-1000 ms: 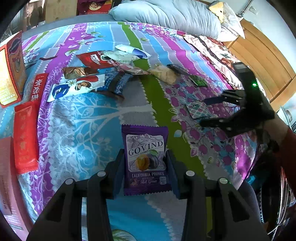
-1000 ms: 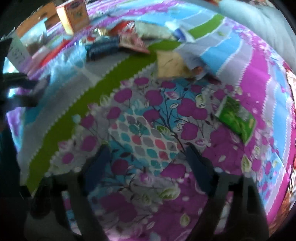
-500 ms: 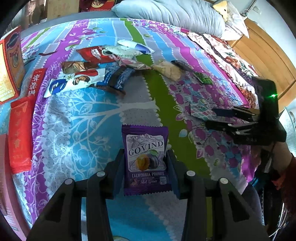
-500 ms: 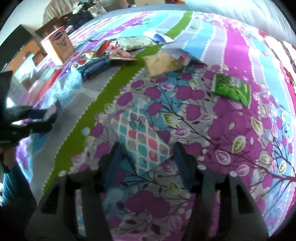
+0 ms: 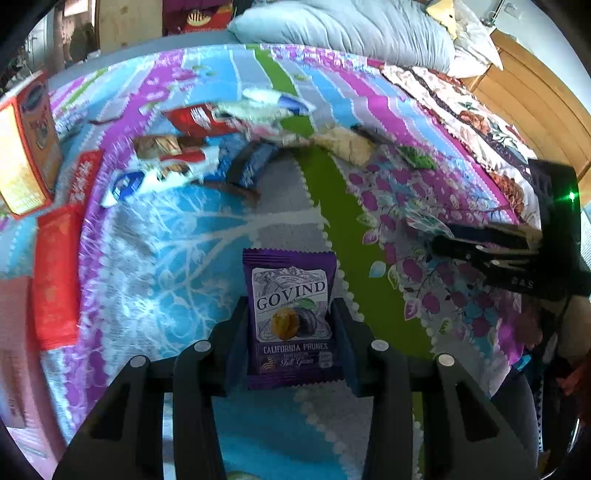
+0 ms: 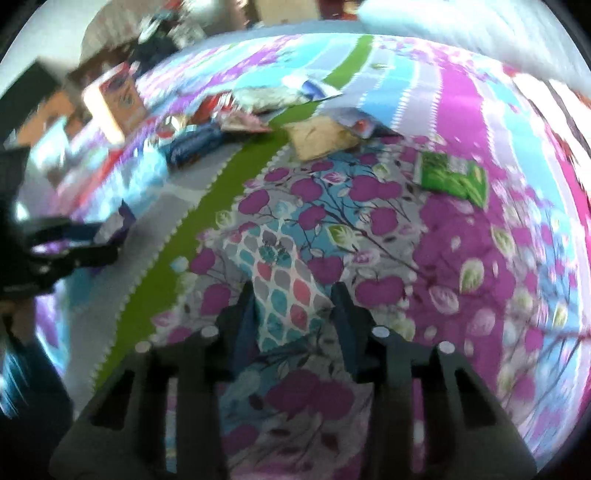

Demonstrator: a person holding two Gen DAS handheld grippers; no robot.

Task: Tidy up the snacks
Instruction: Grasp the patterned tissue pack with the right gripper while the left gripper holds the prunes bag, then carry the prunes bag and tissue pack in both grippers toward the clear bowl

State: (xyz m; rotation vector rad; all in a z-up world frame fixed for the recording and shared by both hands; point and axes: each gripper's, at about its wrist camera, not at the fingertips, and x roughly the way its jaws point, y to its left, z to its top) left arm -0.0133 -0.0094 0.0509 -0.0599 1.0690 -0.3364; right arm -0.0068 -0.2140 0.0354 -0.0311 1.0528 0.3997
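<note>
On a bed with a bright patterned bedspread [image 5: 166,251], my left gripper [image 5: 290,306] is shut on a purple "Govind California Prunes" packet [image 5: 291,295], which stands upright between its fingers. That gripper and packet also show at the left of the right wrist view: left gripper [image 6: 107,240]. My right gripper [image 6: 293,291] points down at the bedspread, its jaws closing on a flat packet [image 6: 284,280] printed with coloured drop shapes. Both fingers touch the packet's sides. From the left wrist view the right gripper [image 5: 439,240] is at the right, the packet's edge poking out.
A heap of snacks lies at the back: a red packet [image 5: 195,120], a dark blue one [image 5: 251,166], a beige one [image 5: 347,146], a green one [image 6: 450,177]. An orange box [image 5: 26,147] and red packets [image 5: 55,277] line the left. Pillows [image 5: 343,29] lie beyond.
The right gripper's jaws have narrowed from wide apart to touching the patterned packet's sides, and the gripper has rolled. The left gripper still holds the prunes packet in the same place.
</note>
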